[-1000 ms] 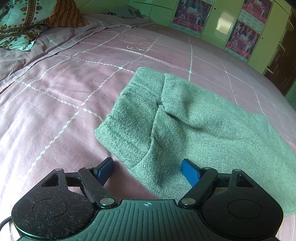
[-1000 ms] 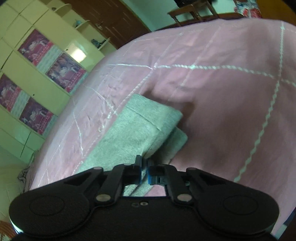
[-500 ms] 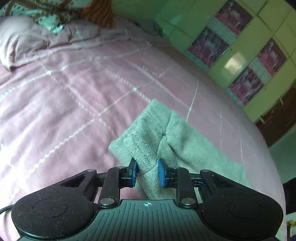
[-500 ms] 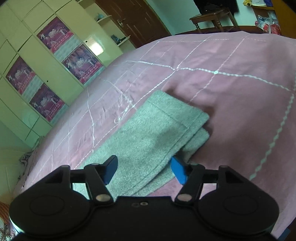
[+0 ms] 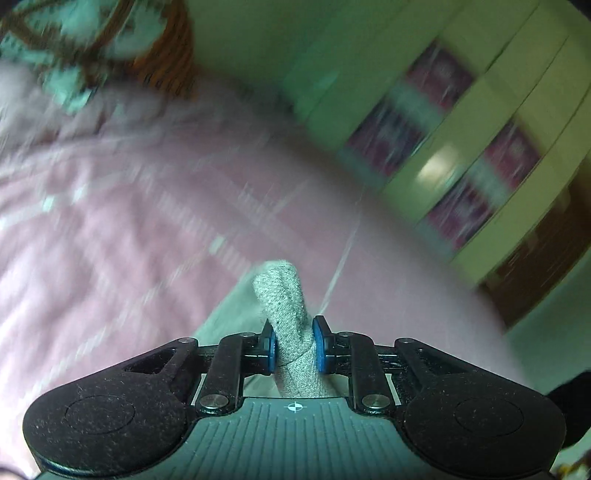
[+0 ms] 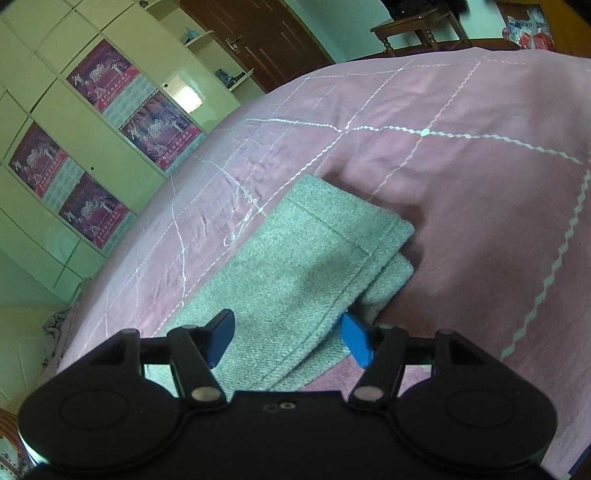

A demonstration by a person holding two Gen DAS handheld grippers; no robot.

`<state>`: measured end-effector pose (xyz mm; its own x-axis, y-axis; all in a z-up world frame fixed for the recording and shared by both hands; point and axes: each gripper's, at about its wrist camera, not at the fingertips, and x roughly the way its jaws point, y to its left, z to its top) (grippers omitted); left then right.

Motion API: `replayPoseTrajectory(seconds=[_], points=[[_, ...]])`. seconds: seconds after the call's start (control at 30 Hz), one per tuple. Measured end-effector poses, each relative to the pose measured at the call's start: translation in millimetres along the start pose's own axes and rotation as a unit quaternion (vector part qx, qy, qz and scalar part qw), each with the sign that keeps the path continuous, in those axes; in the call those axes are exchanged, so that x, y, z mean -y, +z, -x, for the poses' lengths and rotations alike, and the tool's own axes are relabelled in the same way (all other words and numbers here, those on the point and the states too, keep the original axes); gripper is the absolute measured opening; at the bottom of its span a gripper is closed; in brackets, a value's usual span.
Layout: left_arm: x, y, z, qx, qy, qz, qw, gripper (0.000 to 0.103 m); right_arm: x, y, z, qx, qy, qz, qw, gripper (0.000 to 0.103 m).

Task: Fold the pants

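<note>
Left wrist view: the left tongs (image 5: 294,345) are closed on a bunched fold of the grey-green pants (image 5: 282,295), the cloth pinched between the two blue pads (image 5: 270,345) at lower centre of the frame. The gripped fold stands up past the fingertips as a narrow upright column with a rounded top. A further pale patch of the garment shows to the lower left of the column, against the pink bedspread (image 5: 110,240). The rest of this frame is heavily blurred; a patterned teal and orange cloth (image 5: 96,48) occupies the upper left, and pale green cabinet doors (image 5: 498,147) with purple posters fill the upper right.

Right wrist view: the right tongs (image 6: 290,338) stand wide open, holding nothing. The two blue pads (image 6: 354,341) sit either side of the near portion of the pants (image 6: 295,266), which lie flat on the bedspread (image 6: 461,184) in the centre of the frame. The garment is doubled over itself: an upper layer with a stitched hem lies over a lower layer whose edge protrudes at the right corner. The right pad is just beside the hem edge; contact cannot be confirmed. White stitched lines cross the bedspread. Cabinet doors (image 6: 55,122) with posters occupy the upper left, a dark wooden door (image 6: 266,40) the top centre, and a small wooden table (image 6: 421,26) the upper right.
</note>
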<state>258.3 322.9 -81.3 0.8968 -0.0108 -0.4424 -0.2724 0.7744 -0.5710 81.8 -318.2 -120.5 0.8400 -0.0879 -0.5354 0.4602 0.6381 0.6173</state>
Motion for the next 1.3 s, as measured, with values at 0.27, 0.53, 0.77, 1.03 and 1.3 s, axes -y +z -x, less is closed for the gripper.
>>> replayPoseTrajectory(seconds=[0.27, 0.53, 0.77, 1.03, 1.3], points=[[-54.4, -27.5, -32.9, -0.089, 0.051, 0.01, 0.9947, 0.02, -2.1, -0.6, -0.2, 0.0, -0.004, 0.003, 1.0, 0.063], [-53.3, -27.0, -36.1, -0.098, 0.053, 0.003, 0.9938, 0.021, -3.3, -1.4, 1.0, -0.003, -0.003, 0.005, 1.0, 0.063], [-55.8, -31.5, -37.7, -0.092, 0.055, 0.009, 0.9942, 0.022, -1.1, -1.5, -0.5, -0.015, 0.008, -0.001, 1.0, 0.009], [-53.7, -26.4, -40.5, -0.105, 0.056, 0.002, 0.9929, 0.022, 9.7, 0.9, 3.8, -0.005, -0.006, -0.04, 0.999, 0.028], [-57.6, -23.8, -41.7, -0.111, 0.051, 0.012, 0.9925, 0.022, -8.1, -10.4, 18.2, 0.032, -0.066, 0.012, 0.997, 0.009]])
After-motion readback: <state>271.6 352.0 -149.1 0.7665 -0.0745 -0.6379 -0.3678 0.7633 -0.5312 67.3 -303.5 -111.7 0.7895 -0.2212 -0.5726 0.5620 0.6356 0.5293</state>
